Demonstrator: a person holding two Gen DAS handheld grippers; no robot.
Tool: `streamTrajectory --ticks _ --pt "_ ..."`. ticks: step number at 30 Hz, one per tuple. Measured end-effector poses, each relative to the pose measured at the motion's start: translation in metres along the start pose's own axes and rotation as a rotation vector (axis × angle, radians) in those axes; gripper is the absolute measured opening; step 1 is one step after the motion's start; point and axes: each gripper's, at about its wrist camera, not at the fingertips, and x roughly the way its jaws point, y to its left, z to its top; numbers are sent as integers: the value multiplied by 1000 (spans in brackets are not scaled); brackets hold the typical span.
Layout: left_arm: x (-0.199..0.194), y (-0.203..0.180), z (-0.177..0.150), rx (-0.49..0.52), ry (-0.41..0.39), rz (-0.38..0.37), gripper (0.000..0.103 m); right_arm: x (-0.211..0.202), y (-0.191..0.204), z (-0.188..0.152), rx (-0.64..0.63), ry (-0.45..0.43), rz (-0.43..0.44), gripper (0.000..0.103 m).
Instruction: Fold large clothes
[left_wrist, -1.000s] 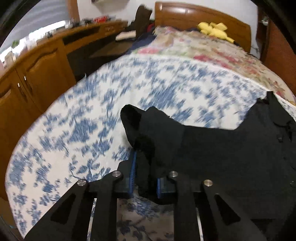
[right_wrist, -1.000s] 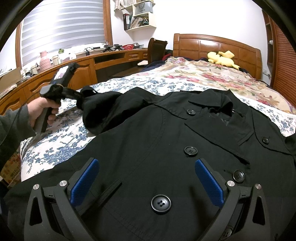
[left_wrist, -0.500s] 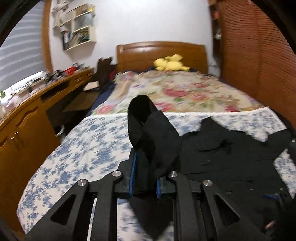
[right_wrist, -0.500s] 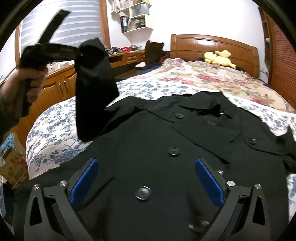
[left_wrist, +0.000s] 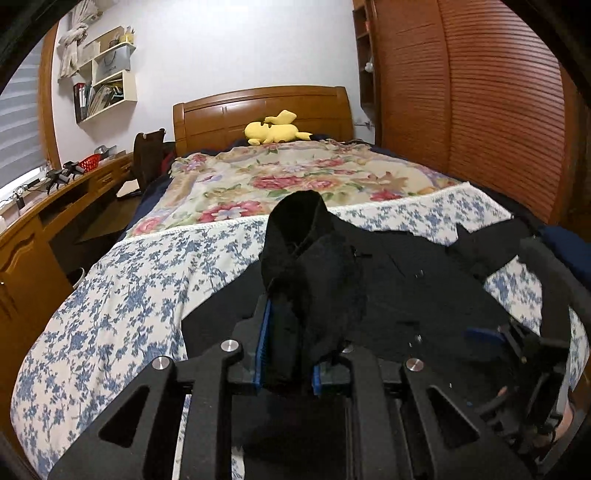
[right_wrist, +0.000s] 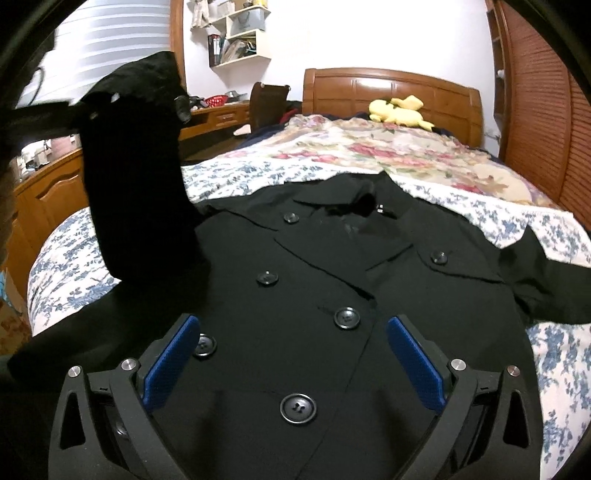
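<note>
A black double-breasted coat (right_wrist: 332, 277) lies front up, buttons showing, across the blue-flowered bed sheet (right_wrist: 236, 177). My left gripper (left_wrist: 286, 350) is shut on the coat's sleeve (left_wrist: 303, 251); the cuff stands up above the blue pads. In the right wrist view that sleeve (right_wrist: 136, 166) hangs raised at the left, above the coat's shoulder, with the left gripper (right_wrist: 55, 118) a dark blur behind it. My right gripper (right_wrist: 291, 362) is open over the coat's lower front, nothing between its blue pads. It also shows at the right edge of the left wrist view (left_wrist: 517, 343).
A rose-patterned quilt (left_wrist: 295, 177) covers the far half of the bed, with a yellow plush toy (left_wrist: 275, 131) by the wooden headboard (left_wrist: 258, 107). A wooden desk (left_wrist: 55, 199) and chair (left_wrist: 147, 155) run along the left. A slatted wardrobe (left_wrist: 480, 110) stands on the right.
My left gripper has lifted the sleeve off the sheet and swung it up and to the right, over the coat's side. The right gripper has shifted a little and stayed open.
</note>
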Motion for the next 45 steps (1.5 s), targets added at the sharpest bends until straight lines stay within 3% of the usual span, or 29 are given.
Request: streamTrajectory --ticks 8,13,18,20,21,22,29,37,45 --pt "-9 2 -35 -39 -16 -13 28 7 2 -1 -27 34 -25 101" --pt "-18 9 -44 -70 -38 -18 46 6 0 -2 -42 41 -40 100" --pt "-33 17 -51 -86 -37 -47 47 3 -4 -2 -35 31 -46 100" --pt "-37 18 -54 -78 -36 -55 61 4 -3 -2 -34 30 -50 100" --pt "-39 18 -56 -77 -39 -62 78 3 -3 -1 -33 30 -52 100" --pt "-44 19 -59 -79 -48 -81 81 1 -3 -2 -33 32 -53 100" --pt "-64 27 -64 -103 -67 -139 81 -13 0 2 -31 21 -59 99" --pt "-78 48 -67 -125 -102 -99 81 -45 3 12 -24 -8 -49 99" --pt "-79 65 -73 -159 -98 -73 81 -23 10 35 -63 31 -5 90"
